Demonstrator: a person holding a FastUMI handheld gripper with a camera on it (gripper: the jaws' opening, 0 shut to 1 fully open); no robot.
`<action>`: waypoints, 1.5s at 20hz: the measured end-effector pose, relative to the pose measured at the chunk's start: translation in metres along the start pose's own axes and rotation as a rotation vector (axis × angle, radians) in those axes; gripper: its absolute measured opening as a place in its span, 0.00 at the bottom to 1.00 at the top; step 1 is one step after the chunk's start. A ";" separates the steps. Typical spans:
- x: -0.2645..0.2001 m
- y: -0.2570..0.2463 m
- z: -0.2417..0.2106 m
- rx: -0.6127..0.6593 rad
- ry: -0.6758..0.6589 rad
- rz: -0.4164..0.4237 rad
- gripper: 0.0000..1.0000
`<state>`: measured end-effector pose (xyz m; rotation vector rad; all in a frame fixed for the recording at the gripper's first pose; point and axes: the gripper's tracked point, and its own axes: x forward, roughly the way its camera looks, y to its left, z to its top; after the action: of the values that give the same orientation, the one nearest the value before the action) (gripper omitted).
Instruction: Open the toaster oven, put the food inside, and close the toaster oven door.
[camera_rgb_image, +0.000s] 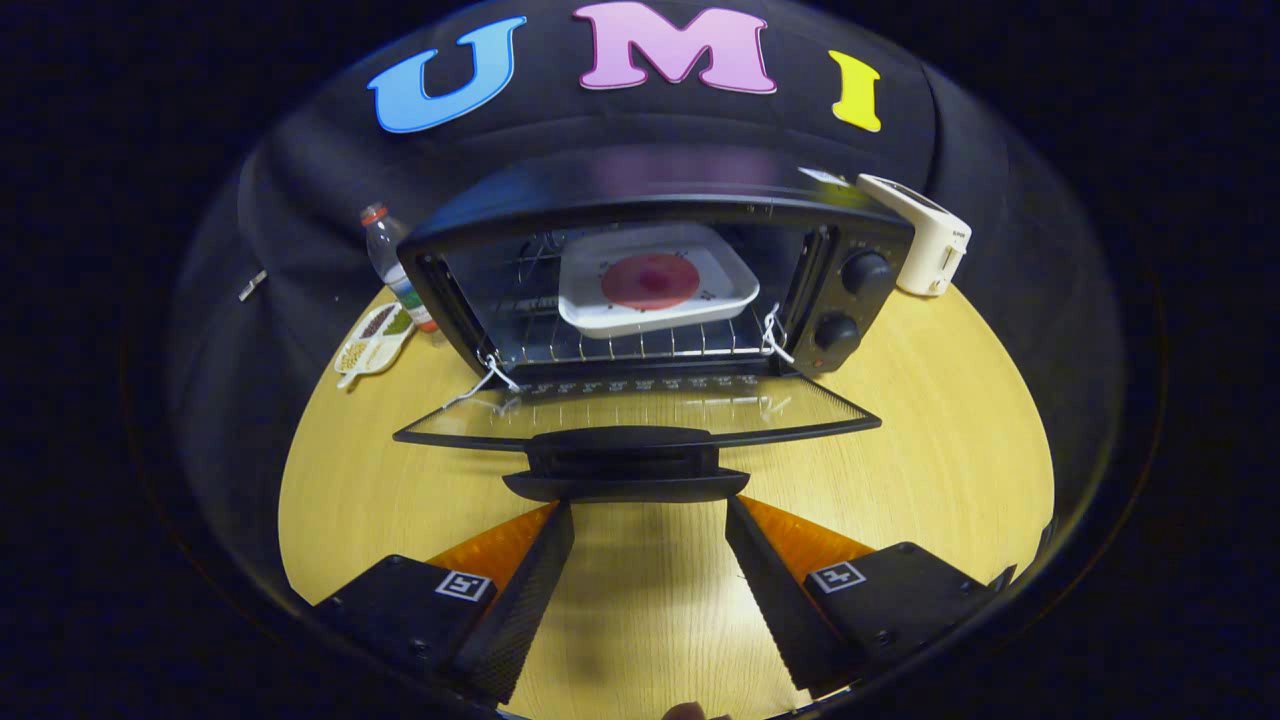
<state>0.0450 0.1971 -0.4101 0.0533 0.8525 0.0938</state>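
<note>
A black toaster oven stands on the wooden table with its glass door folded down flat toward me. Inside, on the wire rack, rests a white square plate carrying a round red piece of food. The door's black handle lies just ahead of my fingertips. My gripper is open, its two fingers spread about as wide as the handle, with only bare table between them. The fingertips sit just under the handle's edge; I cannot tell whether they touch it.
A clear bottle with a red cap stands left of the oven, beside a small divided dish of grains. A white appliance is at the oven's right rear. Two knobs are on the oven's right panel. The wooden table spreads around.
</note>
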 end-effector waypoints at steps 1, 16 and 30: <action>-0.005 -0.001 0.011 -0.001 -0.029 -0.002 0.99; -0.087 -0.026 0.107 0.003 -0.334 -0.004 0.99; -0.278 -0.103 0.173 -0.031 -0.692 -0.031 0.99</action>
<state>-0.0003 0.0640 -0.0963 0.0396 0.1605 0.0527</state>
